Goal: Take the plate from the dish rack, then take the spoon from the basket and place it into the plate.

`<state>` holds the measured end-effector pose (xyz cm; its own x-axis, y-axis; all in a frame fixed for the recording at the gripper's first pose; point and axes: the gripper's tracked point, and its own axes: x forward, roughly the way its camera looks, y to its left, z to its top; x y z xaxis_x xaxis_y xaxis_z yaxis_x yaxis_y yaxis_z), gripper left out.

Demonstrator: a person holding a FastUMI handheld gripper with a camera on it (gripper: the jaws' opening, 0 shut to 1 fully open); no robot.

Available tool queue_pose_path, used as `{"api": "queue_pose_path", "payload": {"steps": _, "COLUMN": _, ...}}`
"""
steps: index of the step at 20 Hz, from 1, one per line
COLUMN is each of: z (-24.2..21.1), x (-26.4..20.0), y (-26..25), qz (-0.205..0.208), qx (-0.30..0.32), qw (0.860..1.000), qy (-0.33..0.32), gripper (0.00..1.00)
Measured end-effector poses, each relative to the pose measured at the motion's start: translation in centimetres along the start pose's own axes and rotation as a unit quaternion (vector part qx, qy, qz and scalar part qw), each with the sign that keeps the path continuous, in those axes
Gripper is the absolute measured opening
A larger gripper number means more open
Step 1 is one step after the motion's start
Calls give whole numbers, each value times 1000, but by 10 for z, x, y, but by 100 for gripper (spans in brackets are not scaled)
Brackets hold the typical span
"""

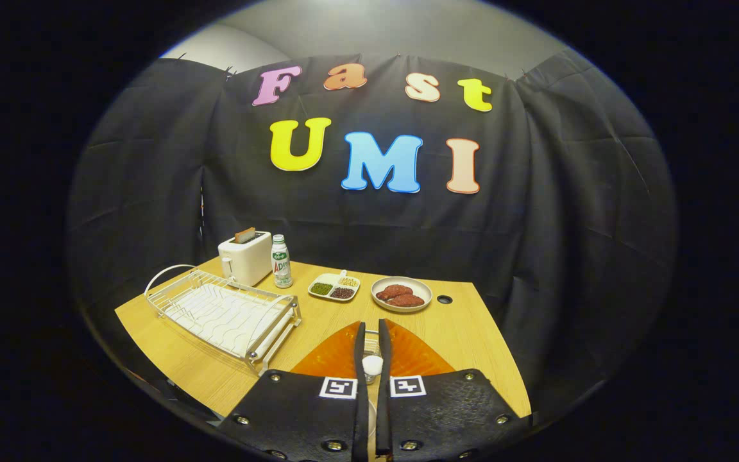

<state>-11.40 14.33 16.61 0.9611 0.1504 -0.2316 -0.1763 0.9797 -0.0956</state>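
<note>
- Down at the near end, the gripper (373, 340) has its two fingers drawn almost together, with a narrow slit between them.
- A spoon (372, 363) sits in that slit: a pale rounded bowl end shows between the fingers, and a thin metallic stem runs forward from it; whether both fingers actually press on it is hard to tell.
- Just under and ahead of the fingers lies an orange plate (408, 356), glossy and faintly ribbed, its near part hidden by the gripper body.
- The plate rests on a desk (472, 346) of light wood grain with a small dark round hole near its far edge.
- To the left stands a dish rack (225, 311) of white wire, rectangular with a looped handle, over a ridged white tray; its slots hold nothing.
- Beyond the fingers sits a round pale bowl (401, 294) holding reddish-brown patties.
- Beside it, a small white divided dish (335, 287) carries green, dark and pale yellowish grains in separate compartments.
- Farther back, a plastic bottle (281, 261) with a white cap stands upright just beside a boxy white toaster (245, 258) with a slice of toast poking from its slot.
</note>
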Motion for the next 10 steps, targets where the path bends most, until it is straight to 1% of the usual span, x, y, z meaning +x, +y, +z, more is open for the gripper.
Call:
{"api": "queue_pose_path", "payload": {"steps": 5, "z": -27, "x": 3, "y": 32, "qz": 32, "qx": -2, "qw": 998, "qy": 47, "gripper": 5}}
{"api": "queue_pose_path", "payload": {"steps": 10, "z": -50, "x": 22, "y": 61, "qz": 63, "qx": -16, "qw": 994, "qy": 86, "gripper": 4}}
